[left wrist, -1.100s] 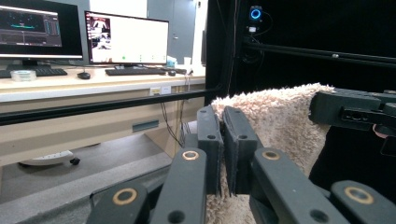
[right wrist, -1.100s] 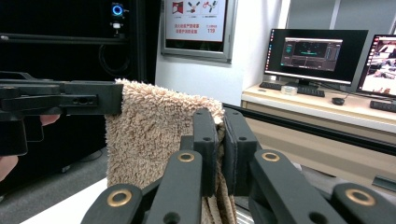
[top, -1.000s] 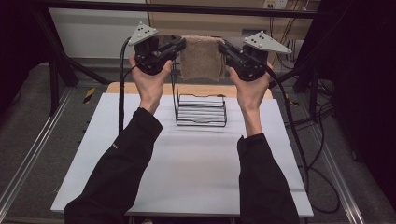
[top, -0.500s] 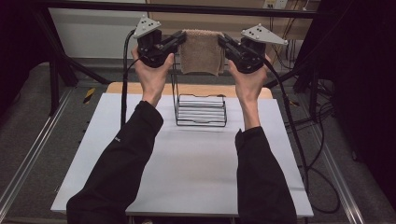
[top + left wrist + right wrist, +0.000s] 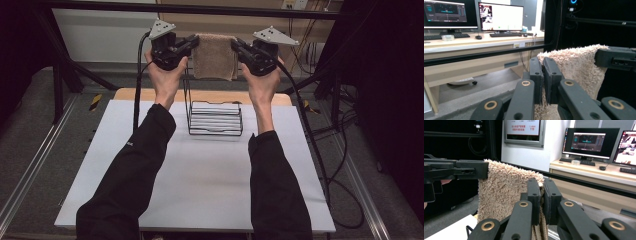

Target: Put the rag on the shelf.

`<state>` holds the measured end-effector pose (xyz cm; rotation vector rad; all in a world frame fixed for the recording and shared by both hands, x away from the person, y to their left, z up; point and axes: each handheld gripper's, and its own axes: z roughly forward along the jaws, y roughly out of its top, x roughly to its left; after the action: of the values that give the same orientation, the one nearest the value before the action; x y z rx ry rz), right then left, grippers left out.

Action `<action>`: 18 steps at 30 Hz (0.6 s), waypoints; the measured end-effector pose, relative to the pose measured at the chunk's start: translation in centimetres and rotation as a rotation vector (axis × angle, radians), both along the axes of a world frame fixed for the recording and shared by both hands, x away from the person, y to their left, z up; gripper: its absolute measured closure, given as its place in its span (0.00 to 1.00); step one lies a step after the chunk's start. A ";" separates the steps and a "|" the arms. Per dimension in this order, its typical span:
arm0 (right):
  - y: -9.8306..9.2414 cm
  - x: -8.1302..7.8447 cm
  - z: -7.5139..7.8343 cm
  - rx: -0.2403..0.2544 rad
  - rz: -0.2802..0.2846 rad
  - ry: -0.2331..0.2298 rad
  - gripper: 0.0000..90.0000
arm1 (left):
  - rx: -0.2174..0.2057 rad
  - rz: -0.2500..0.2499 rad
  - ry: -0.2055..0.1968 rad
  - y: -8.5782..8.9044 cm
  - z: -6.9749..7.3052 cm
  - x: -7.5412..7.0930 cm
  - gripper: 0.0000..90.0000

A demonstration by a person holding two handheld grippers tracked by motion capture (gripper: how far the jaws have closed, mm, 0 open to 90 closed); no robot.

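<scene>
The towel [image 5: 215, 56] hung in the air between my two grippers, held above the far part of the table and over the wire rack [image 5: 215, 118]. It was a small tan cloth with a thick, shaggy pile, folded so that it fell as a short rectangle from a taut top edge. My left gripper [image 5: 190, 44] was clamped on its upper left corner and my right gripper [image 5: 239, 46] on its upper right corner; in each gripper view the black jaws stood pressed together with the pile [image 5: 576, 62] squeezed between the pads [image 5: 506, 192]. Both grippers carried a grey three-cornered plate on top, and a black cable trailed from each.

The rack under the towel was thin black wire: a flat base of parallel bars with an upright loop rising at its left side. It stood on the table's [image 5: 200, 185] white, smooth, matte top, near the far edge, where a strip of bare wood [image 5: 145, 95] showed.

Around the table ran a black metal frame [image 5: 240, 10], with grey floor and floor rails to either side. Beyond it the gripper views showed a pale wooden desk [image 5: 474, 42] with lit monitors [image 5: 501, 16], keyboards and a mouse.
</scene>
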<state>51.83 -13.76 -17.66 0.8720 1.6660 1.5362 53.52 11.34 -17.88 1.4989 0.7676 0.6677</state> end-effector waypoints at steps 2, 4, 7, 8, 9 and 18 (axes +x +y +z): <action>-0.1 0.2 -0.2 -0.006 -0.001 0.005 0.95 | 0.002 -0.004 -0.002 0.0 -0.3 0.1 0.95; -0.1 0.4 -0.5 -0.005 0.000 0.014 0.95 | 0.010 -0.007 0.003 -0.1 -0.6 0.2 0.95; -0.3 0.5 -1.0 -0.004 0.002 0.023 0.95 | 0.016 -0.011 0.008 -0.1 -1.1 0.1 0.95; -0.3 0.4 -1.2 -0.004 0.005 0.027 0.95 | 0.019 -0.015 0.009 -0.1 -1.2 0.1 0.95; -0.4 0.4 -1.4 -0.007 0.007 0.031 0.95 | 0.021 -0.018 0.010 -0.1 -1.4 0.0 0.95; -0.8 -0.1 -3.3 -0.009 0.025 0.068 0.95 | 0.067 -0.043 0.008 0.0 -2.9 -0.8 0.95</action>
<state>51.77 -14.53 -20.92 0.9114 1.7364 1.5302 52.71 11.33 -20.77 1.5755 0.7230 0.6611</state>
